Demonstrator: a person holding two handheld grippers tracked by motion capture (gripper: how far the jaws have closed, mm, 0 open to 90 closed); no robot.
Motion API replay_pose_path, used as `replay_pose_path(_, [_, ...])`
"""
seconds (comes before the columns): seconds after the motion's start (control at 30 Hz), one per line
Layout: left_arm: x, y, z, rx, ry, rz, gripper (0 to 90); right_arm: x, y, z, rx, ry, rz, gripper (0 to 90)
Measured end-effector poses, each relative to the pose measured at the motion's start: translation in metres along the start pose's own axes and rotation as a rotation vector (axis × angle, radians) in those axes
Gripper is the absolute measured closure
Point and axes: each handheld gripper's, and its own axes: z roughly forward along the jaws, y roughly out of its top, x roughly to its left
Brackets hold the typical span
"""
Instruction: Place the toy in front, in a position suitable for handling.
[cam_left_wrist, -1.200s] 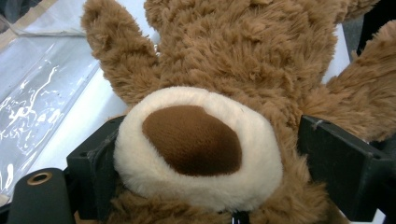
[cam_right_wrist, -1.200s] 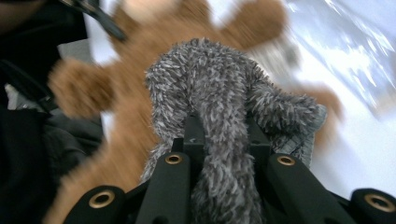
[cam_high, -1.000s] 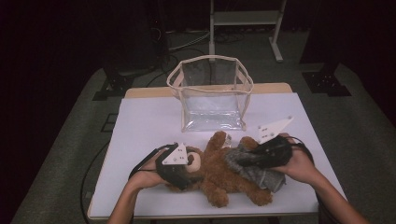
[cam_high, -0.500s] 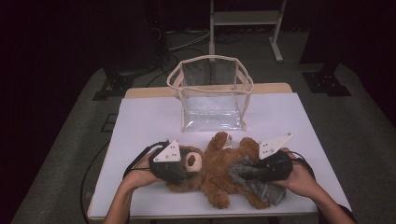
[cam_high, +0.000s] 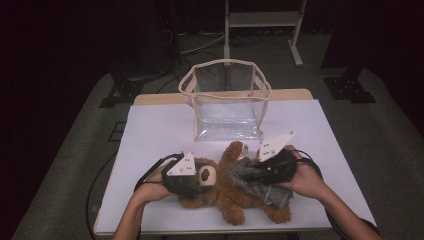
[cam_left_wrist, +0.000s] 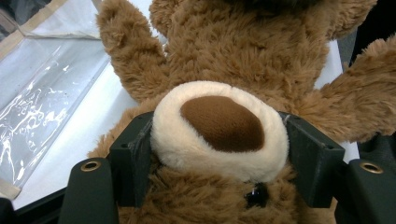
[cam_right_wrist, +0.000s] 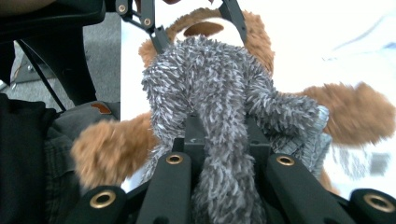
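A dark room all around, grey carpet below, and in the middle a white table (cam_high: 160, 130) with a wooden far edge. At the back of it stands a clear plastic bag (cam_high: 226, 102) with cream trim, upright and gaping at the top. Near the front edge lies the brown teddy bear (cam_high: 227, 192), flat on its back, head pointing to the left of the high view, one arm (cam_high: 234, 150) reaching up toward the bag.

Left gripper (cam_high: 192, 175) is at the head, and the left gripper view tells it plainly: its 2 black jaws sit on either side of the cream muzzle (cam_left_wrist: 219, 130), pressed into the fur, having just been closing in on it. The brown nose patch sits right between them, and a small black eye (cam_left_wrist: 256, 195) peeks out below.

Right gripper (cam_high: 260, 172) is over the bear's middle, clenched tight on a fuzzy grey garment (cam_right_wrist: 224, 116). The right gripper view shows the shaggy cloth bunched up between the jaws and draped across the bear's belly, brown limbs poking out on both sides.
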Motion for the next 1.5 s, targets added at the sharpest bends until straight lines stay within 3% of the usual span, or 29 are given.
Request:
replay_pose_path(0.17, [0.001, -0.001, 0.0, -0.002, 0.0, -0.007, 32.7, -0.005, -0.002, 0.014, 0.01, 0.014, 0.004, 76.5])
replay_pose_path(0.47, [0.001, -0.001, 0.0, -0.004, -0.001, -0.005, 32.9, 0.0, -0.032, -0.002, -0.016, 0.008, 0.053, 76.4])
replay_pose_path(0.8, [0.001, -0.001, 0.0, -0.006, 0.0, -0.013, 32.9, 0.001, -0.056, -0.021, -0.009, -0.009, 0.126, 76.3])
replay_pose_path(1.03, [-0.001, 0.0, 0.0, 0.001, 0.003, -0.008, 33.1, -0.002, -0.027, -0.02, -0.014, -0.008, 0.07, 76.3])
replay_pose_path(1.2, [-0.002, 0.001, 0.0, 0.007, 0.004, 0.005, 33.3, -0.01, 0.001, 0.0, 0.007, 0.023, 0.028, 76.3])
replay_pose_path(1.4, [-0.003, 0.0, 0.0, 0.01, 0.003, 0.012, 33.3, -0.024, 0.02, 0.031, 0.041, 0.059, 0.038, 76.3])
replay_pose_path(1.5, [-0.004, 0.0, 0.001, 0.004, -0.004, 0.016, 33.3, -0.03, 0.023, 0.039, 0.047, 0.056, 0.047, 75.9])
